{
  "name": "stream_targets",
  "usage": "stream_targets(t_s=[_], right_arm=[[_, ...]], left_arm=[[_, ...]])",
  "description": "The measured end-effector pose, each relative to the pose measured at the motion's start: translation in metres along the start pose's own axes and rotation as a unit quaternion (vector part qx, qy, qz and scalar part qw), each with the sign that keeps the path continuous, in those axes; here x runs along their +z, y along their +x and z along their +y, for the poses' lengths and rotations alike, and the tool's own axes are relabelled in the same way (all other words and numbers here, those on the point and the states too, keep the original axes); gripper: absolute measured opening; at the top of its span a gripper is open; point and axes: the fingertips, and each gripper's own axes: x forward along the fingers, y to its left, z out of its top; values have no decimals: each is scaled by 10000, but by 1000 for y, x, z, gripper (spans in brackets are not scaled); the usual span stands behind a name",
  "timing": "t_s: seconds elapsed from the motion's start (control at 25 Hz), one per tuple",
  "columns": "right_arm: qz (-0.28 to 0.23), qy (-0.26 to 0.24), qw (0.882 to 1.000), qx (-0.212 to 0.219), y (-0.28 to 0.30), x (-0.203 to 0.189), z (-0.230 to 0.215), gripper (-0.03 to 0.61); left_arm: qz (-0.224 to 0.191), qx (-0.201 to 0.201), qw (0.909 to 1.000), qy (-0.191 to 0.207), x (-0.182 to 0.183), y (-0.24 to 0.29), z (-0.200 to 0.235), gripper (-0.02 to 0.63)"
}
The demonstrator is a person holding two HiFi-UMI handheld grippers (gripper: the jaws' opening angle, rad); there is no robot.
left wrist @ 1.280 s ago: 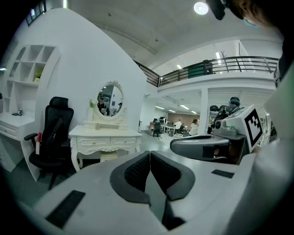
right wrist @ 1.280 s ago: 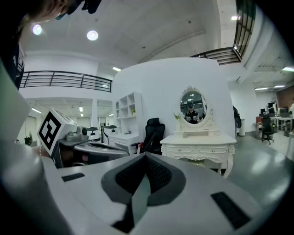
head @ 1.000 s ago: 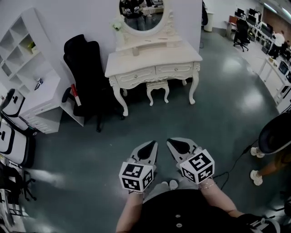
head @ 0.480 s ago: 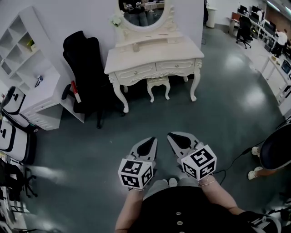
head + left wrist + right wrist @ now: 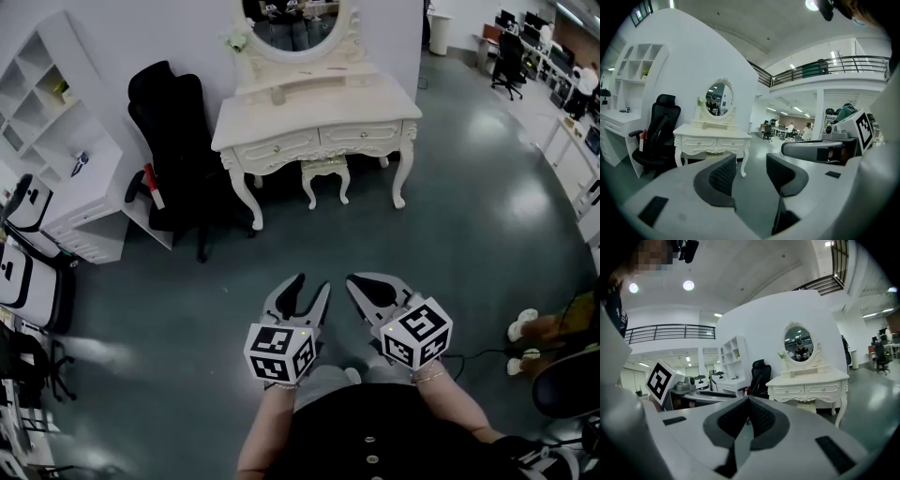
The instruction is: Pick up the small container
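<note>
White shelving (image 5: 66,112) stood at the far left, a black office chair (image 5: 173,141) next to it, and then the cream dressing table (image 5: 319,117) under its oval mirror (image 5: 291,23). On the raised ledge below the mirror sat a small pale thing (image 5: 277,95), which I took to be the small container. It looked upright but was too small to be sure of its shape.

Both grippers were held low at the person's waist over bare grey floor (image 5: 469,206), well apart from the table. They pointed roughly toward it.

The left gripper (image 5: 311,283) had just been opening. Its jaws stood apart with nothing between them, only floor and the table's leg beyond in the left gripper view (image 5: 751,171). The right gripper (image 5: 356,281) had its jaws pressed together on nothing (image 5: 749,401).

The container lay straight ahead and higher than the fingertips, a little to the left of the gap between the two grippers. By that line the left gripper seemed the nearer and readier one. A long approach across the floor and a lift to ledge height looked necessary before any grasp.
</note>
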Motion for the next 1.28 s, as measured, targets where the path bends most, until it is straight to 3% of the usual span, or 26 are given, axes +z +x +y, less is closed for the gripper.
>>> stream_targets(t_s=[0.16, 0.44, 0.68, 0.88, 1.12, 1.28], right_arm=[[16, 99, 9999, 38, -2, -7, -11, 2], [13, 243, 9997, -31, 14, -9, -39, 2], [25, 253, 9996, -95, 59, -6, -68, 2], [58, 137, 9997, -205, 113, 16, -96, 2], [-20, 31, 9991, -427, 183, 53, -132, 2], [-77, -21, 9984, -552, 226, 72, -154, 2]], left_arm=[[7, -28, 10000, 94, -1, 13, -3, 251], [84, 94, 9994, 308, 3, 39, 14, 296], [54, 146, 9988, 465, 12, 76, 52, 310], [-79, 104, 9990, 437, 43, 113, 103, 310], [-538, 35, 9961, 693, 101, 154, 163, 313], [-582, -141, 9943, 884, 123, 182, 195, 313]])
